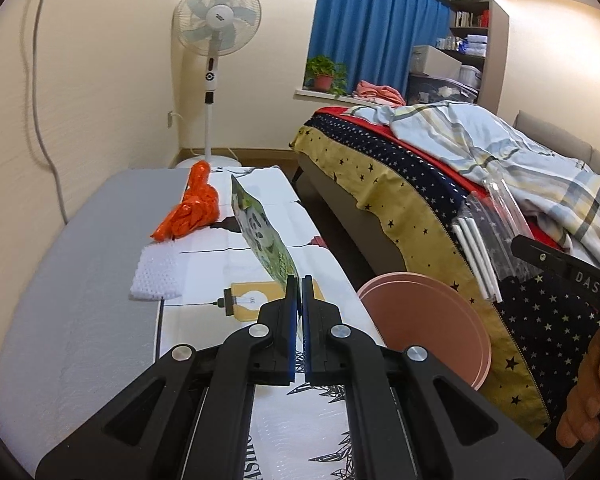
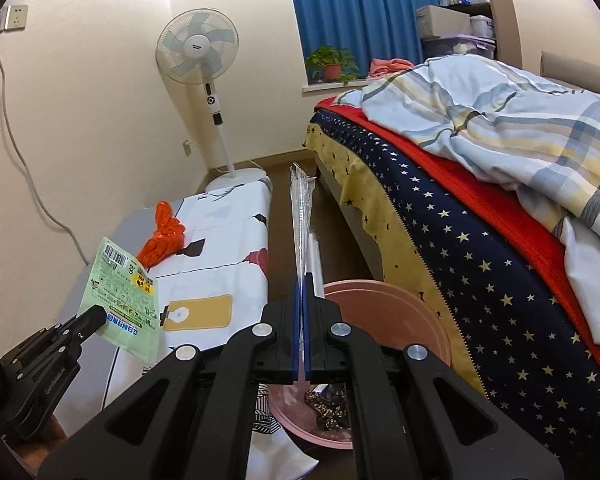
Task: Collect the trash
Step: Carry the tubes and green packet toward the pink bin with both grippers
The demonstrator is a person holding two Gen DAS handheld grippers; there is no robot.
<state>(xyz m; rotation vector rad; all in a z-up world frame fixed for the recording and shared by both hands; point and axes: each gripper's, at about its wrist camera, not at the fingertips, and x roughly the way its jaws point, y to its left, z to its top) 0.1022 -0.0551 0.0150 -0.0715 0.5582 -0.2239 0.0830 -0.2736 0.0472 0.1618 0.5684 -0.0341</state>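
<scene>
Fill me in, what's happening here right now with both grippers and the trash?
A person is clearing trash with a gripper in each hand. The left gripper is shut on a green snack wrapper, held above the low table. The right gripper is shut on a clear plastic packet, held over the pink bin beside the bed. An orange plastic bag and a white foam net lie on the table, not yet collected.

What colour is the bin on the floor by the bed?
Pink. The bin shows best in the right wrist view, below the right gripper.
</scene>
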